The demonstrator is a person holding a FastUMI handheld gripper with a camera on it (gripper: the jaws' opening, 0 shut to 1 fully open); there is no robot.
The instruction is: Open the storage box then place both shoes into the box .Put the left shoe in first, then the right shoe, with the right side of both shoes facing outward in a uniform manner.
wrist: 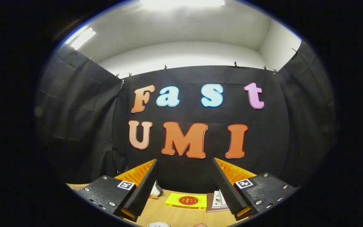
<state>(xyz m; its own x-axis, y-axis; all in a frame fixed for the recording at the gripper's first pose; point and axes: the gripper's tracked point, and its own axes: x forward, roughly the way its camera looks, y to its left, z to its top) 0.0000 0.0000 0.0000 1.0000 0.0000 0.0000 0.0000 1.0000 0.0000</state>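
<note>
My gripper (184, 164) is held up and level, looking at the booth's back wall, with its two fingers spread wide and nothing between them. The left finger (143, 186) and the right finger (227, 186) frame a strip of wooden table (181, 214) below. I cannot make out the storage box or the shoes from here.
A yellow book (186, 201) lies flat on the table between the fingers, near the wall. A second book or booklet (216, 201) lies beside it by the right finger. A small white and grey toy (154, 191) sits by the left finger. A round white object (158, 224) peeks in nearest me.
</note>
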